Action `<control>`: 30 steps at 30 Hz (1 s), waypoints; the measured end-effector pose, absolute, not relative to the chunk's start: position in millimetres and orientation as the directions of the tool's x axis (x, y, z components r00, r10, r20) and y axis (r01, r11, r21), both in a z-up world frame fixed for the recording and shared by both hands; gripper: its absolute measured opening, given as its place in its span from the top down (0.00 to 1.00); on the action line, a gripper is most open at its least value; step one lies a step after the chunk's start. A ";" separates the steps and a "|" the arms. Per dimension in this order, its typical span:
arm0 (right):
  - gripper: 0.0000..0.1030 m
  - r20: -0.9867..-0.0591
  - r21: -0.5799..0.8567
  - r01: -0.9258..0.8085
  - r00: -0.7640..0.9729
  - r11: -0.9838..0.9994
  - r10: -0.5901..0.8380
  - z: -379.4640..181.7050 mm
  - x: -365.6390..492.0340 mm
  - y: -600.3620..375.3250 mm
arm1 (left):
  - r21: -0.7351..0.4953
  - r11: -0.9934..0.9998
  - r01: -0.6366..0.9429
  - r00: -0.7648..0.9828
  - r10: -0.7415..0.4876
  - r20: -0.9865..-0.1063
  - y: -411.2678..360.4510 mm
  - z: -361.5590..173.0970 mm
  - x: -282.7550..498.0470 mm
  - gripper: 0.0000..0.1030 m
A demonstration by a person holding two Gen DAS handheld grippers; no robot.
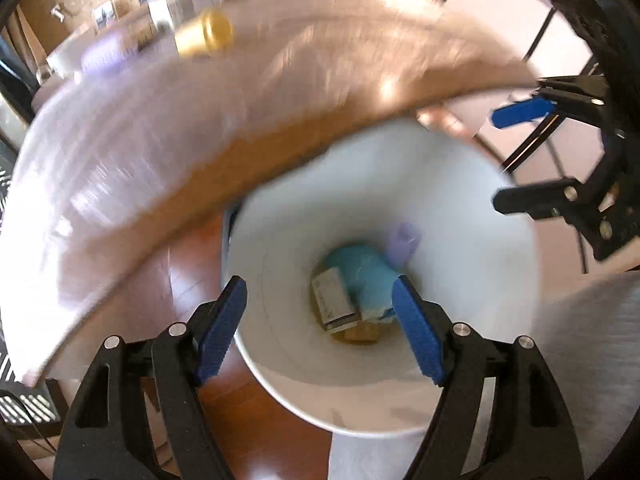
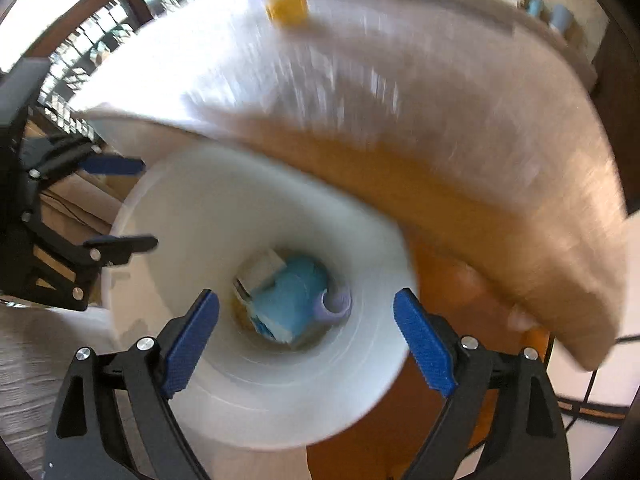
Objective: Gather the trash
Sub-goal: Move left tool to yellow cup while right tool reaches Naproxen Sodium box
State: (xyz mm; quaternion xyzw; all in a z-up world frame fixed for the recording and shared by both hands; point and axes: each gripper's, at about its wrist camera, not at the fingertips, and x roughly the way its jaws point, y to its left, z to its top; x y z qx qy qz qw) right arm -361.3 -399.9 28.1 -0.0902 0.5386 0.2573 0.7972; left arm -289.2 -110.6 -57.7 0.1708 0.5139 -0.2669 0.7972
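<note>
**Collecting trash: both grippers empty above the bin**

Hovering over the white bin [image 1: 460, 216], the left gripper [image 1: 320, 328] points steeply down with its blue pads [image 1: 222, 330] spread wide and nothing between them; only the bin's interior shows through the gap. The right gripper [image 2: 306, 340] is likewise spread wide and empty, its pads [image 2: 424, 346] framing the bin [image 2: 180, 208] from the other side. Each gripper also appears in the other's view: the right one at the right edge of the left wrist frame, the left one at the left edge of the right wrist frame, both beside the rim.

At the bottom of the bin, centre of both frames, lie a light blue crumpled item [image 1: 366, 276], a small pale box [image 1: 334, 300] with print on it, and a lilac piece [image 2: 334, 302] touching the blue one. These count as collected.

Beyond the bin, a table top [image 1: 160, 152] arcs across the upper half of each frame, heavily blurred. A yellow object [image 1: 206, 36] stands on it at upper left in the left view, upper centre in the right view; other small items farther back are too smeared to name. Judged from this, several pieces are binned, and whether the yellow object or its neighbours are trash cannot be told.
</note>
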 end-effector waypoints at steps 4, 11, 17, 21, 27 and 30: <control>0.04 -0.825 0.056 -0.486 0.469 0.872 0.315 79.4 -341.5 -404.0 | 0.040 0.822 0.567 0.510 -0.313 -0.801 -103.9 1.5 -285.2 0.01; 0.04 -0.738 0.102 -0.399 0.585 0.911 0.338 106.6 -240.2 -396.3 | 0.075 0.880 0.468 0.636 -0.277 -0.720 -109.3 13.4 -228.2 0.01; 0.04 -0.727 0.043 -0.444 0.601 0.895 0.333 111.6 -161.7 -350.7 | 0.103 0.888 0.448 0.642 -0.239 -0.728 -114.7 -2.3 -175.9 0.01; 0.04 -0.758 0.050 -0.478 0.553 0.877 0.345 94.2 -117.7 -324.6 | 0.061 0.891 0.449 0.605 -0.253 -0.755 -112.7 -15.2 -147.4 0.01; 0.04 -0.793 0.094 -0.481 0.493 0.871 0.358 64.3 -68.0 -303.0 | 0.091 0.862 0.498 0.592 -0.261 -0.762 -122.5 -24.4 -125.3 0.01; 0.04 -0.803 0.117 -0.483 0.469 0.868 0.369 52.8 -47.7 -294.2 | 0.093 0.853 0.514 0.580 -0.265 -0.770 -125.5 -29.8 -115.7 0.01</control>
